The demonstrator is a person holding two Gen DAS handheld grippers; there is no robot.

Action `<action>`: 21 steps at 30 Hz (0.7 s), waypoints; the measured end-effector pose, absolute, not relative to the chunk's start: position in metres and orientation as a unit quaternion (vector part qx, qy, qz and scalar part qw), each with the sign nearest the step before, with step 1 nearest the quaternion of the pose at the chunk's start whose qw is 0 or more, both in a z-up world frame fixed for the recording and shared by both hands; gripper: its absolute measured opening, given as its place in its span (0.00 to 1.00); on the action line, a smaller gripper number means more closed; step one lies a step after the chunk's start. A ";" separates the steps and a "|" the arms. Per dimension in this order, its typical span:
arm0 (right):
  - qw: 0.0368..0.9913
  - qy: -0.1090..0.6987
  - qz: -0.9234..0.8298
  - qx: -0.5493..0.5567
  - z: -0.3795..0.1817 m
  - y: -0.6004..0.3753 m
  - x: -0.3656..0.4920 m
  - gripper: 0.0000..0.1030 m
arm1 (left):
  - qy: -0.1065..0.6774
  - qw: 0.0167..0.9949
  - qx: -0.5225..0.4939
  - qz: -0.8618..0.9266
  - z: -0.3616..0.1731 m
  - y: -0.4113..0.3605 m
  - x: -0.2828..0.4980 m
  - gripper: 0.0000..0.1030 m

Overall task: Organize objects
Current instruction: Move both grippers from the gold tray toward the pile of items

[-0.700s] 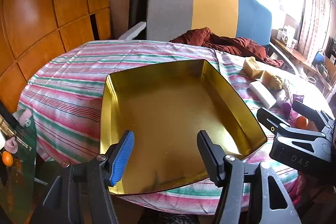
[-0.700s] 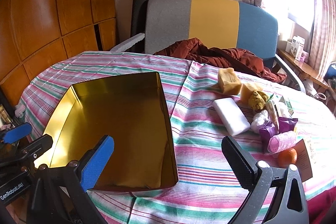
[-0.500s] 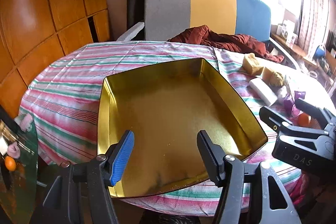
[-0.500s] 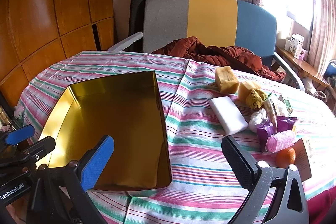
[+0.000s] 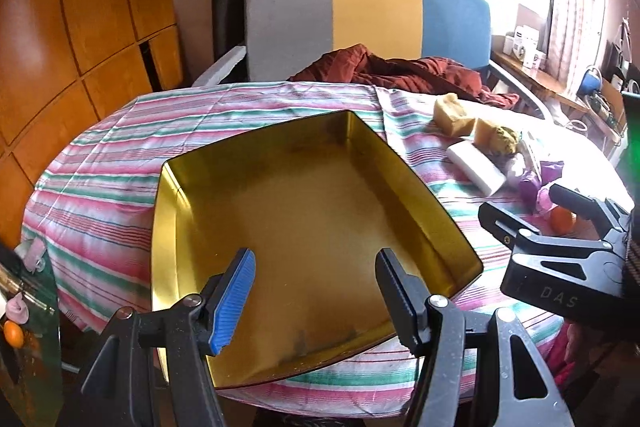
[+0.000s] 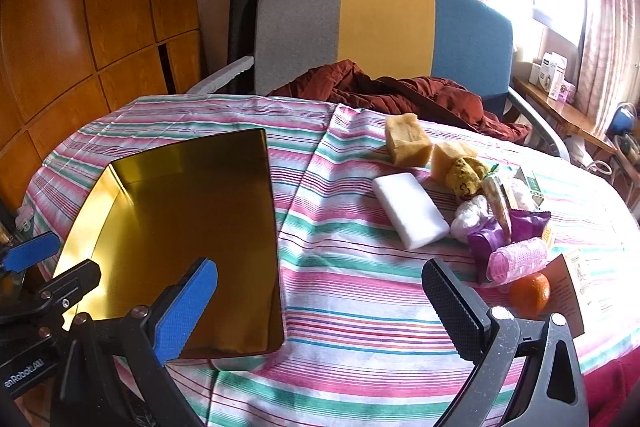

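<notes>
On the table (image 6: 360, 379), a tin tray (image 6: 180, 227) is set at the left, with soap blocks (image 6: 406, 139), a white bar (image 6: 410, 209), small packets (image 6: 504, 227) and an orange (image 6: 530, 293) clustered well apart at its right, before a chair (image 6: 384, 23).

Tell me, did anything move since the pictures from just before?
Barely. Both views drew back a little, so more of the striped table shows around the gold tin. Nothing was grabbed or let go. The left gripper stays open above the empty tin, the right gripper stays wide open over the cloth, and the white block, orange and other small things lie where they were.
</notes>
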State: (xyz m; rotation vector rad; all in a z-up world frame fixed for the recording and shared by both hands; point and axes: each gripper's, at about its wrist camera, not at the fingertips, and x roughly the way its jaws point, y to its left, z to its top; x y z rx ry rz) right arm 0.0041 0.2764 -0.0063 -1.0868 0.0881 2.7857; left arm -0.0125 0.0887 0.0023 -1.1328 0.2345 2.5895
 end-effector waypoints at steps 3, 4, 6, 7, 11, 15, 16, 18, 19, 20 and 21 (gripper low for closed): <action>0.081 0.030 0.927 -0.364 -0.007 0.282 0.004 1.00 | 0.081 0.159 -0.395 0.901 0.003 0.094 -0.014 0.62; 0.082 0.031 0.927 -0.365 -0.008 0.284 0.004 1.00 | 0.079 0.163 -0.396 0.900 0.004 0.096 -0.015 0.62; 0.087 0.033 0.926 -0.366 -0.008 0.288 0.004 1.00 | 0.079 0.168 -0.397 0.899 0.004 0.100 -0.018 0.62; 0.089 0.033 0.925 -0.368 -0.009 0.290 0.004 1.00 | 0.081 0.171 -0.396 0.898 0.005 0.104 -0.019 0.64; 0.103 0.036 0.921 -0.374 -0.009 0.306 0.006 1.00 | 0.097 0.181 -0.390 0.898 0.006 0.122 -0.023 0.69; 0.133 0.046 0.914 -0.380 -0.007 0.334 0.013 1.00 | 0.131 0.195 -0.376 0.896 0.010 0.151 -0.026 0.69; 0.140 0.049 0.912 -0.383 -0.007 0.343 0.015 1.00 | 0.138 0.203 -0.371 0.896 0.012 0.159 -0.026 0.69; 0.155 0.058 0.906 -0.389 -0.005 0.360 0.019 1.00 | 0.155 0.211 -0.362 0.895 0.013 0.173 -0.025 0.69; 0.164 0.065 0.903 -0.391 -0.003 0.371 0.022 1.00 | 0.163 0.218 -0.358 0.893 0.014 0.181 -0.024 0.69; 0.171 0.071 0.901 -0.392 -0.002 0.380 0.025 1.00 | 0.168 0.225 -0.356 0.891 0.014 0.187 -0.023 0.69; 0.182 0.078 0.898 -0.393 0.000 0.392 0.029 1.00 | 0.174 0.234 -0.354 0.889 0.014 0.194 -0.022 0.69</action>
